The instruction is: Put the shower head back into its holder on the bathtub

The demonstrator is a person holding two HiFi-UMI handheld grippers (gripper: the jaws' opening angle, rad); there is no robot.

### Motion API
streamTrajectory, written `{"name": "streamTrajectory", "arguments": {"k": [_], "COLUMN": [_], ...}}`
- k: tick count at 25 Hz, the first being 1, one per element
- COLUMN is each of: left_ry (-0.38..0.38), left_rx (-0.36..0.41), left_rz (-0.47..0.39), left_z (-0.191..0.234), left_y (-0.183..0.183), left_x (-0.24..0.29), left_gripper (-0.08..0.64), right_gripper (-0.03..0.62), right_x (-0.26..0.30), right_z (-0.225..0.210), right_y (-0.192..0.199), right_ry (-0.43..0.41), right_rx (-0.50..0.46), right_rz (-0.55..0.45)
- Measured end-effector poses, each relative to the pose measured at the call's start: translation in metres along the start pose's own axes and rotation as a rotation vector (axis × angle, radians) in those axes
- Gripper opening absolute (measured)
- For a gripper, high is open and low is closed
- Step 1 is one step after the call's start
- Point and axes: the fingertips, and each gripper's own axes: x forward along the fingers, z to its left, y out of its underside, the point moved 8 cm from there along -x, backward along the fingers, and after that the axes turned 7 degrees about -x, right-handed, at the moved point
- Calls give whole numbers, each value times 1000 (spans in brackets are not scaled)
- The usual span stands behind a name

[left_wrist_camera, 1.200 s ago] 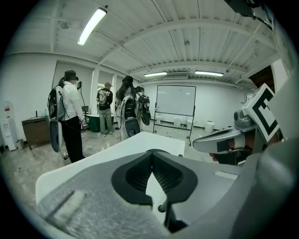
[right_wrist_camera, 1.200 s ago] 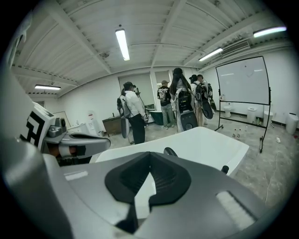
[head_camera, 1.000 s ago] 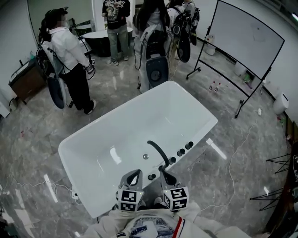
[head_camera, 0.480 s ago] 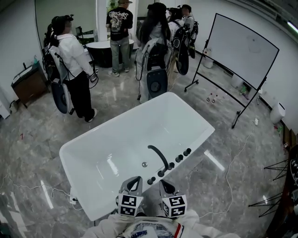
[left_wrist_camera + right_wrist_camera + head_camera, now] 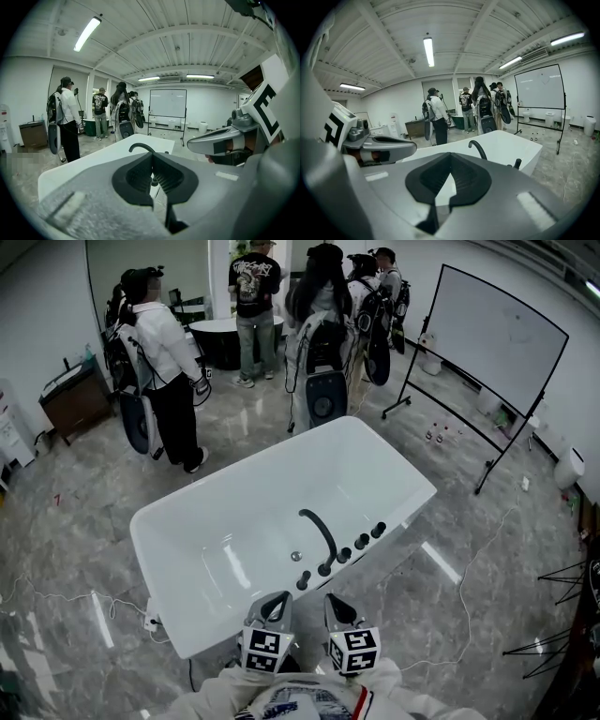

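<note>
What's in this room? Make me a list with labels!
Tub: white bathtub, on a marble floor
Tap: black curved spout on the near rim
Knobs: row of black knobs beside the spout
Left gripper: jaws together, holding nothing
Right gripper: jaws together, holding nothing
People: group of people standing beyond the tub
Board: whiteboard on a stand, at the right

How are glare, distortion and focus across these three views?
Head view: barrel distortion bows the white rectangular bathtub; bright streaks of glare lie on the glossy grey marble floor and the tub's inside. Left gripper view: fisheye circle with black corners, the left hand-held gripper filling the foreground, soft. Right gripper view: same vignette; the white ceiling strip light blows out.
</note>
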Motion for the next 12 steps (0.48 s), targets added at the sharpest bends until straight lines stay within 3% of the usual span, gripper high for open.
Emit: {"name": "streamTrajectory", "arguments": {"k": [12], "left_ry": [-25], "left_rx": [10], "left_rz": [5], "left_z": [-74], "left_y": [43], "left_x": [-66], "left_gripper": [2], "right_gripper": [5], "right_x": [-89], "right_z": [13], "right_y": [51], "right_ry": [-33], "right_rx": [25], "right_rz": [-6]}}
